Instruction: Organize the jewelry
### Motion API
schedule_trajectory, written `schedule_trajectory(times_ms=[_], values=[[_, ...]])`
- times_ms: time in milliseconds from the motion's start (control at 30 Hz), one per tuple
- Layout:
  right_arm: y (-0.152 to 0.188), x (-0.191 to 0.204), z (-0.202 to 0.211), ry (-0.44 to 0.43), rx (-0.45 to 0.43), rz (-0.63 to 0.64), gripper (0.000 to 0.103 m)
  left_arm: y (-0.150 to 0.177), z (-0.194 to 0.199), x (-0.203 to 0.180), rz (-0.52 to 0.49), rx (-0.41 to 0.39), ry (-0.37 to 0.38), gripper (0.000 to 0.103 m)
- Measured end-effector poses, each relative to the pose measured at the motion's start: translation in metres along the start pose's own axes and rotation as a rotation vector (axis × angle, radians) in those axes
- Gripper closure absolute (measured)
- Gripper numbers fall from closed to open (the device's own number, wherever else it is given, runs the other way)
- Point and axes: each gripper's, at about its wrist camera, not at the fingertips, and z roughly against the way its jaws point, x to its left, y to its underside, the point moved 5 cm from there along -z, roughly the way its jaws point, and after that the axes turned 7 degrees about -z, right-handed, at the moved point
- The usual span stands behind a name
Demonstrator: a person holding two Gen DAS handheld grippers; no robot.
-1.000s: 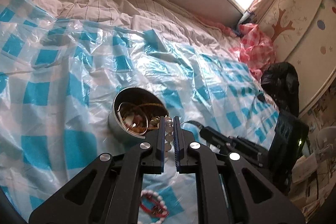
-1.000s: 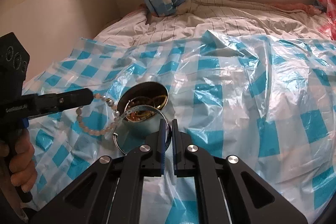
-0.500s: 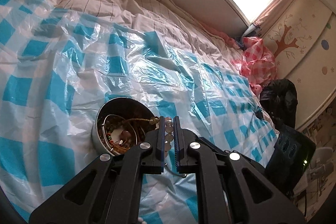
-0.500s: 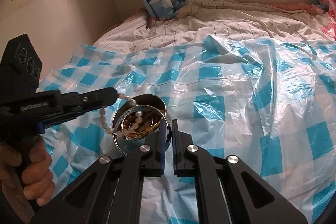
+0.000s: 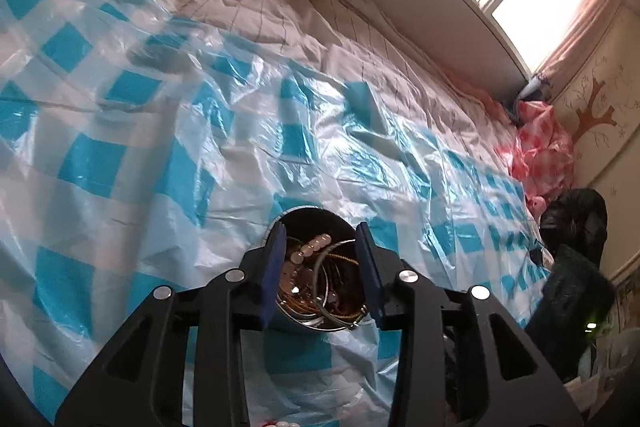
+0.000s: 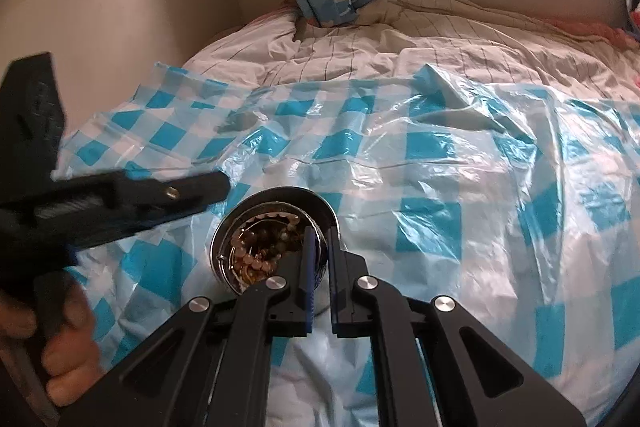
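Both wrist views close above bowl (image 5: pixel 316 267), oblique

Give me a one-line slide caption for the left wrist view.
Left gripper open above the round tin, pale bead bracelet lying inside.

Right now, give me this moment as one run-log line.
left tool: open, over round metal tin | pale bead bracelet: in tin, released | right tool: shut on tin rim | blue-checked plastic sheet: under tin
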Motion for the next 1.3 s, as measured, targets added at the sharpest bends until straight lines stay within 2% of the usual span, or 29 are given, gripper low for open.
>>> schedule_trajectory(times_ms=[100,267,300,333,433,467,500,533,767,933,1300], values=[[-0.001,0.006,-0.012,0.019,0.007,0.031,0.096,0.000,0.005,0.004,0.012,0.002,-0.011,0.061],[0.002,0.012,-0.038,0.060,0.044,0.077,0.095,0.004,0.012,0.014,0.032,0.009,-0.028,0.058],[0.003,0.012,-0.039,0.056,0.043,0.080,0.089,0.005,0.014,0.015,0.030,0.010,-0.034,0.058],[0.004,0.013,-0.038,0.057,0.038,0.084,0.077,0.005,0.014,0.016,0.026,0.013,-0.040,0.057],[0.004,0.021,-0.029,0.055,0.007,0.121,0.063,0.008,0.015,0.015,0.004,0.019,-0.072,0.055],[0.003,0.022,-0.026,0.062,-0.003,0.125,0.060,0.009,0.016,0.013,-0.017,0.018,-0.092,0.053],[0.002,0.022,-0.021,0.066,-0.018,0.127,0.052,0.009,0.016,0.010,-0.040,0.016,-0.114,0.052],[0.001,0.022,-0.017,0.066,-0.031,0.127,0.048,0.010,0.016,0.008,-0.063,0.014,-0.136,0.051],[-0.003,0.007,0.003,0.080,-0.056,0.096,0.041,0.012,0.025,-0.003,-0.216,-0.011,-0.292,0.045],[-0.006,-0.003,0.006,0.089,-0.063,0.071,0.036,0.013,0.030,-0.007,-0.282,-0.022,-0.343,0.040],[-0.004,0.000,0.008,0.101,-0.064,0.082,0.029,0.016,0.043,-0.005,-0.347,-0.037,-0.407,0.036]])
